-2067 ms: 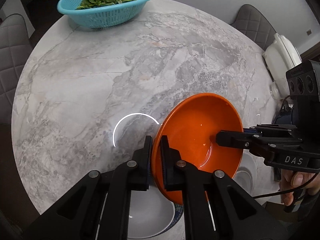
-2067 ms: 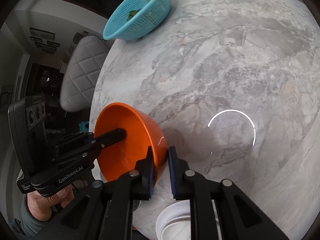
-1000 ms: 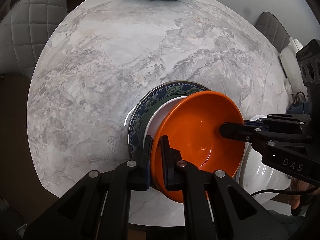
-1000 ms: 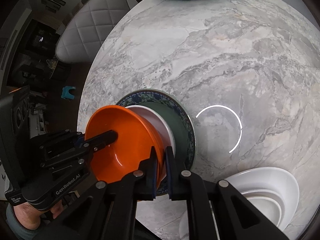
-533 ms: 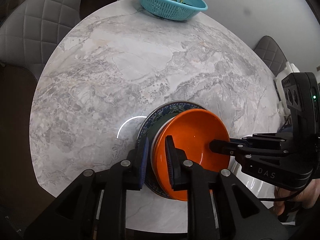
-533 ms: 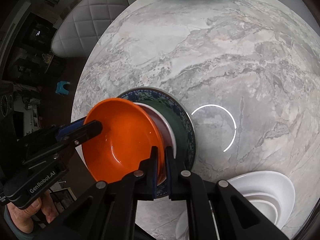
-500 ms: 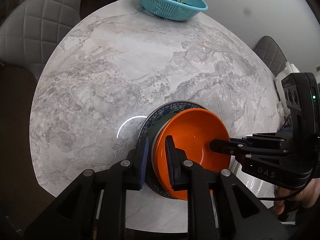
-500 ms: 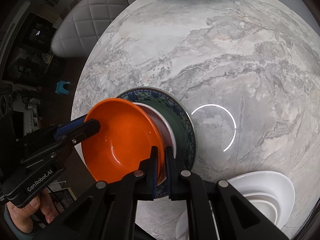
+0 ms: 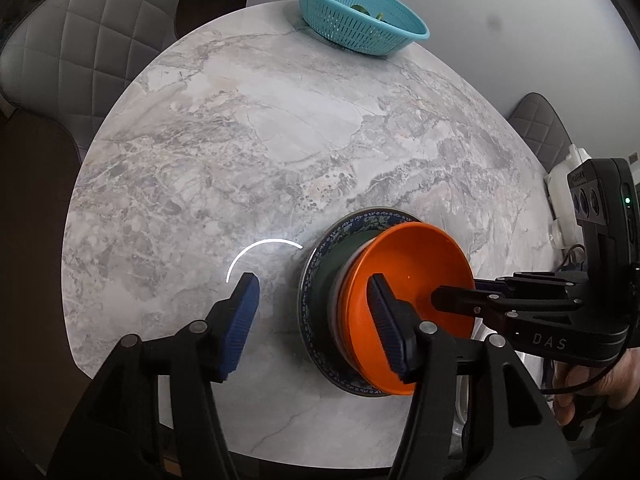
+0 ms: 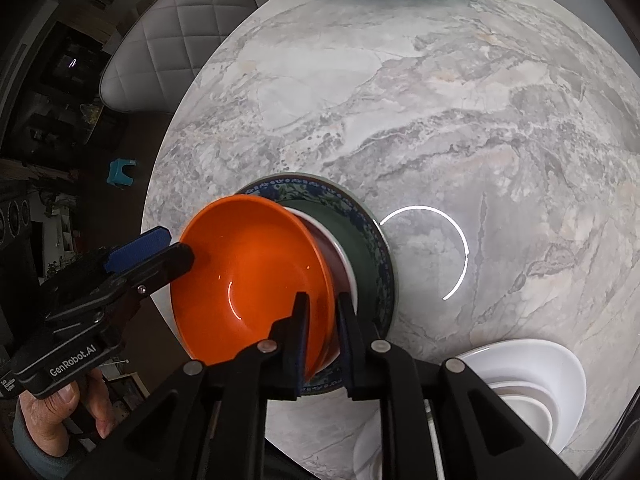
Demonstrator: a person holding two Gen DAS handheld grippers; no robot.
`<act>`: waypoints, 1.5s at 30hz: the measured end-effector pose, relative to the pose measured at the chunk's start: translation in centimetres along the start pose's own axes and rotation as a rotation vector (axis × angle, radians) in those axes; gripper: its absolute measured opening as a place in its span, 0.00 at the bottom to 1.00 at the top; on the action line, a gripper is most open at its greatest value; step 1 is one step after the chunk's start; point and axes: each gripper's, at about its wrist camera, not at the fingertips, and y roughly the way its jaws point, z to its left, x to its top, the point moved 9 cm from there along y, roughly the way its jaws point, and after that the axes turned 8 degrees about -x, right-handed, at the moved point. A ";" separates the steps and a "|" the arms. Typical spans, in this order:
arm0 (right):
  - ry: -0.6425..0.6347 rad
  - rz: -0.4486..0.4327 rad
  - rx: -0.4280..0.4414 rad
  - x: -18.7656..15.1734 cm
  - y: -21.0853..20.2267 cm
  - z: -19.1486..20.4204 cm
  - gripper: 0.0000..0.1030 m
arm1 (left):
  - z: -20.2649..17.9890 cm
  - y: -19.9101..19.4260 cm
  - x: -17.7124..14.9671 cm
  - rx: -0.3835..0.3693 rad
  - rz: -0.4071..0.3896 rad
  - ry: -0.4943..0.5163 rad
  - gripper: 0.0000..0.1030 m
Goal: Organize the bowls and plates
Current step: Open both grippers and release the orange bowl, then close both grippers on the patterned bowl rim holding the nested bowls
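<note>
Orange bowl going onto the stack!

The orange bowl point(image 10: 256, 276) sits tilted on the stacked plates point(image 10: 372, 264) near the table point(image 9: 280, 120) edge; best to ease it level before letting go. The left gripper point(image 9: 316, 316) gapes wide, 1 finger inside the bowl, gripping nothing. The right gripper point(image 10: 322, 320) pinches the bowl's near rim, jaws nearly closed. White bowls point(image 10: 528, 380) wait beside.

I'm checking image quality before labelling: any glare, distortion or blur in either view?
Left wrist view: strong fisheye bending of the table edge, dark vignetted corners, a bright arc of glare near the left gripper. Right wrist view: same arc on the marble, curved highlight inside the orange bowl, white bowls nearly washed out. Both look sharp.
</note>
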 end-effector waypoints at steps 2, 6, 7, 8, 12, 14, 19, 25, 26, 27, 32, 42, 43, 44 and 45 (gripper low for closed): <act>-0.001 0.002 0.006 0.0 -0.1 0.2 0.25 | 0.4 -0.2 0.1 0.002 -0.004 -0.009 0.53; -0.010 0.000 0.001 -0.1 -0.4 0.6 0.34 | 1.0 -0.1 0.0 0.002 0.001 -0.018 0.53; -0.016 -0.002 -0.009 -0.1 -0.6 0.7 0.36 | 1.1 -0.1 -0.1 0.001 0.002 -0.021 0.53; -0.024 -0.006 -0.022 0.0 -0.8 0.8 0.41 | 1.2 0.0 -0.2 0.000 0.005 -0.023 0.53; -0.050 -0.017 -0.046 0.1 -1.5 1.0 0.45 | 1.3 0.4 -0.7 -0.009 0.016 -0.036 0.53; -0.059 -0.019 -0.053 0.2 -1.6 1.0 0.45 | 1.3 0.7 -0.9 -0.017 0.021 -0.040 0.53; -0.062 -0.032 -0.033 -0.1 -2.6 0.8 0.45 | 1.9 0.6 -1.2 -0.037 0.014 -0.069 0.53; -0.049 -0.096 -0.082 0.5 -4.2 -1.9 0.37 | 3.1 1.0 -1.9 -0.095 0.024 -0.117 0.53; -0.045 -0.096 -0.090 0.5 -4.1 -2.4 0.33 | 3.2 1.2 -2.1 -0.098 0.026 -0.123 0.53; -0.043 -0.097 -0.094 0.5 -4.0 -2.6 0.30 | 3.3 1.3 -2.3 -0.090 0.028 -0.121 0.53; -0.047 -0.091 -0.107 0.4 -3.0 -3.2 0.26 | 3.1 1.8 -2.9 -0.090 0.038 -0.109 0.53; -0.034 -0.074 -0.032 0.3 -1.2 -4.4 0.26 | 3.4 2.2 -3.7 -0.118 0.071 -0.059 0.53; -0.033 -0.066 -0.022 0.3 -1.0 -4.4 0.26 | 3.3 2.4 -3.9 -0.114 0.081 -0.052 0.53; -0.031 -0.060 -0.009 0.2 -0.8 -4.4 0.26 | 3.3 2.6 -3.9 -0.109 0.089 -0.044 0.53; -0.030 -0.055 0.001 0.1 -0.7 -4.4 0.26 | 3.3 2.8 -4.0 -0.103 0.096 -0.037 0.53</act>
